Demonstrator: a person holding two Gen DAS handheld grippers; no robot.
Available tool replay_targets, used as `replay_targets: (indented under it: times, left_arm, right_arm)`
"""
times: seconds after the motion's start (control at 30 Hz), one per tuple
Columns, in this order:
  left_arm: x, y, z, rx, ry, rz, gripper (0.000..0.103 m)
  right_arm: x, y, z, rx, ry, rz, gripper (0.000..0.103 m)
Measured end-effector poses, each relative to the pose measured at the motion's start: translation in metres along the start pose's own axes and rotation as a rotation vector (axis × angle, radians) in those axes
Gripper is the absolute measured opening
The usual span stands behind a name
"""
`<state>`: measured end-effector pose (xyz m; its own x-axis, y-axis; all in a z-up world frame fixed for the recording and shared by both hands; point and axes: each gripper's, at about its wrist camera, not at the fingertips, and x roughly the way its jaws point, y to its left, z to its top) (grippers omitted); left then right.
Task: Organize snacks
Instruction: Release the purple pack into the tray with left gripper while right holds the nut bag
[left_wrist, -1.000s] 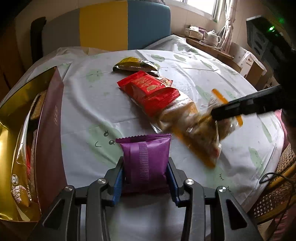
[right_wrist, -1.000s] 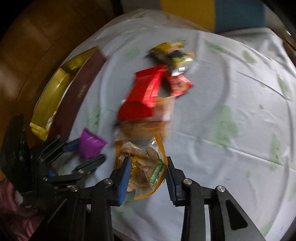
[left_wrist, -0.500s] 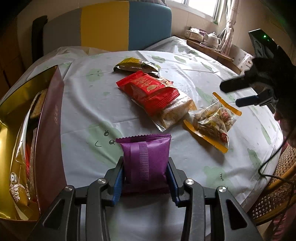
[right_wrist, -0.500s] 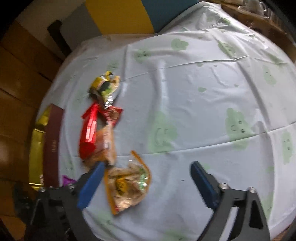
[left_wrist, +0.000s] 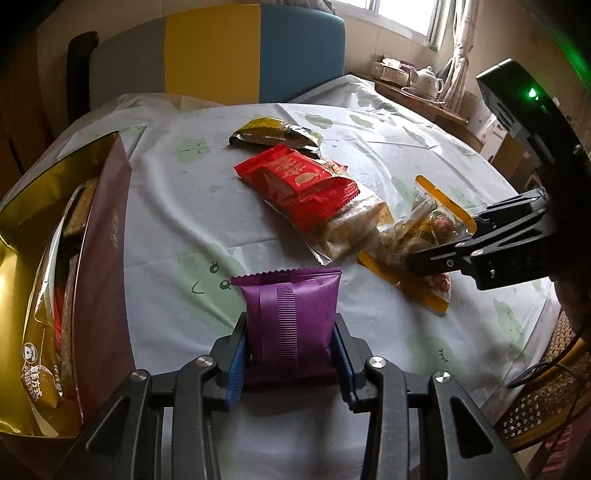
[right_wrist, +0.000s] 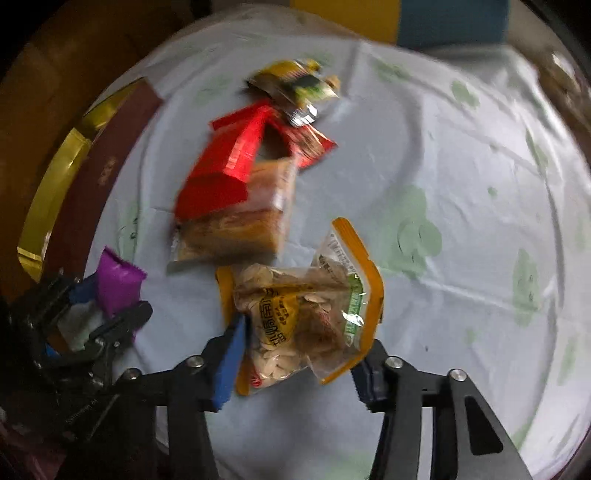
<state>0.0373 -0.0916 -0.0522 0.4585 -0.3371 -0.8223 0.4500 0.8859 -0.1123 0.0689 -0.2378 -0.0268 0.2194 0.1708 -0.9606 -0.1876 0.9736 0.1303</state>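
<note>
Nearest in the left wrist view, the left gripper (left_wrist: 291, 354) has its blue-padded fingers (left_wrist: 236, 365) pressed against both sides of an upright purple snack packet (left_wrist: 291, 314), held over the near edge of the surface (left_wrist: 177, 206), which wears a pale cloth with green cloud faces; at nine o'clock stands an open gold-lined box (left_wrist: 107, 258) with maroon walls, several packets already inside it; toward two o'clock the right gripper (left_wrist: 439, 258) reaches in at the orange-edged seed bag (left_wrist: 417, 236); in the right wrist view the right gripper (right_wrist: 299, 354) has its fingers (right_wrist: 229, 354) set fairly wide around the lower part of that seed bag (right_wrist: 306, 310), the left one touching the bag's edge, though whether the right one touches cannot be told, so a firm grip is not clear; just beyond, at twelve o'clock, a clear packet of brown pastry (left_wrist: 351, 225) lies partly under a red packet (left_wrist: 299, 184); farther still a dark yellow-green packet (left_wrist: 273, 134) lies flat; past the surface's far edge stands a chair back (left_wrist: 255, 55) in yellow and blue, and at one o'clock a white teapot (left_wrist: 428, 79) sits by the window.
</note>
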Motion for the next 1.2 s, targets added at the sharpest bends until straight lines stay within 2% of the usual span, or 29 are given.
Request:
replay_targets:
  times: [0.17, 0.27, 0.4, 0.6, 0.7, 0.8, 1.03, 1.2]
  left_arm:
    - [-0.011, 0.002, 0.003, -0.017, -0.01, -0.039, 0.041]
    - [-0.03, 0.004, 0.008, -0.021, -0.06, -0.081, 0.041]
    - [-0.064, 0.031, 0.023, -0.113, -0.131, -0.119, 0.041]
    - [-0.095, 0.108, 0.045, -0.308, -0.191, -0.067, 0.041]
    - [-0.094, 0.156, 0.053, -0.397, -0.17, 0.027, 0.041]
    - [-0.083, 0.191, 0.059, -0.461, -0.136, 0.078, 0.041]
    - [-0.042, 0.24, 0.074, -0.517, -0.046, 0.161, 0.041]
    - [-0.019, 0.246, 0.09, -0.477, -0.032, 0.182, 0.042]
  right_arm:
    - [0.001, 0.0, 0.001, 0.0, -0.006, -0.027, 0.05]
    - [0.002, 0.0, 0.002, 0.019, -0.013, -0.047, 0.05]
    - [0.0, -0.006, 0.003, 0.016, -0.018, -0.057, 0.05]
    - [-0.002, -0.005, 0.002, 0.005, -0.023, -0.065, 0.05]
    - [-0.001, 0.0, 0.0, 0.001, -0.023, -0.068, 0.05]
    - [0.0, -0.001, 0.001, -0.003, -0.024, -0.068, 0.05]
    - [0.0, -0.002, 0.002, -0.003, -0.024, -0.067, 0.05]
    - [0.001, -0.003, 0.002, -0.002, -0.022, -0.061, 0.05]
